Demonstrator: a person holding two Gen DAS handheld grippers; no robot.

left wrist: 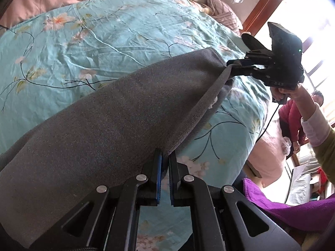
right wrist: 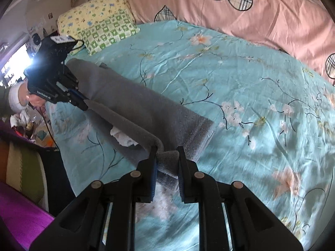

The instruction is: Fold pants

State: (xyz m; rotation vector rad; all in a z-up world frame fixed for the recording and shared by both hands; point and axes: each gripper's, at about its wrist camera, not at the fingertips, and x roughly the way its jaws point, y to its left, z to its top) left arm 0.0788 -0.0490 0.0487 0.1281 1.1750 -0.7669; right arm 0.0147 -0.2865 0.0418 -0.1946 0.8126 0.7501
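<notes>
Grey pants (left wrist: 108, 121) are lifted over a turquoise floral bedsheet (left wrist: 104, 31), stretched between both grippers. My left gripper (left wrist: 164, 156) is shut on one end of the waistband edge; it also shows in the right wrist view (right wrist: 83, 103), pinching the cloth. My right gripper (right wrist: 166, 150) holds the other end of the pants (right wrist: 136, 104), with a fold of grey cloth between its fingers; in the left wrist view it (left wrist: 232, 64) grips the far corner. A white inner pocket (right wrist: 123, 137) hangs below the edge.
A pink quilt (right wrist: 261, 16) lies along the far side of the bed. A yellow and green pillow (right wrist: 98, 25) sits at the head. A purple cloth (left wrist: 293, 209) lies beside the bed. A person in red (left wrist: 293, 115) sits by the window.
</notes>
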